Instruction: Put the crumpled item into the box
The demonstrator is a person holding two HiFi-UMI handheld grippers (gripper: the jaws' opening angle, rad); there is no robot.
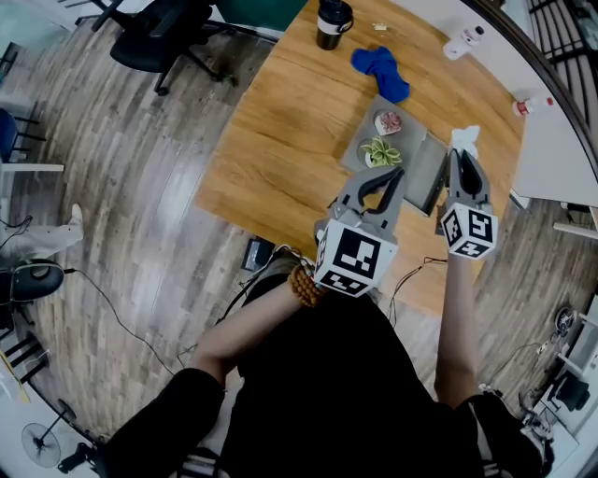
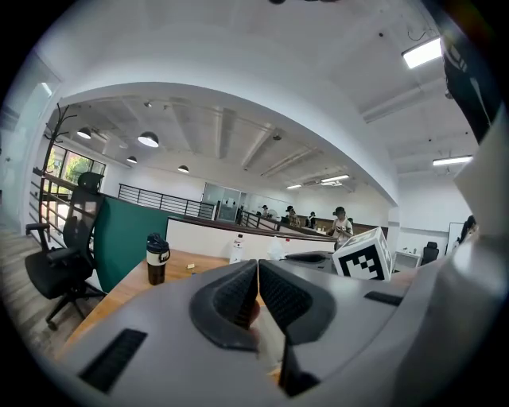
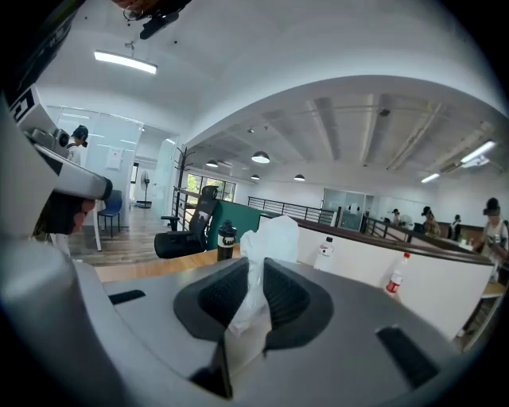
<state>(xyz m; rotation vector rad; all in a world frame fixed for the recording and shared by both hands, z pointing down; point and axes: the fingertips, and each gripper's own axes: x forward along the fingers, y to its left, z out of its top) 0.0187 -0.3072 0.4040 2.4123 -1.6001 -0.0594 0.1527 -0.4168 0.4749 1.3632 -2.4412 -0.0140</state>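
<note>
Person: black-clad torso fills the bottom of the head view, with both forearms reaching up the frame and a Bead bracelet (image 1: 304,285) on the left wrist.
Left gripper (image 1: 398,173): at frame centre in the head view, with its marker cube nearest the camera. In its own view (image 2: 258,266) the two ribbed pads are pressed together at the tips with nothing pinched between them. Its tip lies over the near edge of the Grey box.
Right gripper (image 1: 464,157): just right of the left one, at centre right of the head view. In its own view (image 3: 256,270) the jaws stand a narrow way apart and are clamped on the Crumpled tissue.
Crumpled tissue (image 3: 270,237): white, with a thin neck squeezed between the pads and a puffy head standing above them. In the head view (image 1: 465,140) it shows at the jaw tips, just right of the Grey box and not inside it.
Grey box (image 1: 414,147): lies open on the Wooden table (image 1: 290,121), right of frame centre. It holds a Small plant (image 1: 380,152) and a pinkish round piece beyond that.
Blue cloth (image 1: 381,70): bunched on the table beyond the box.
Black cup (image 1: 334,23): upright at the table's far edge, at top centre.
White bottle (image 1: 464,42): lies at upper right, off the wood.
Office chair (image 1: 159,33): black, on the plank floor at upper left.
</note>
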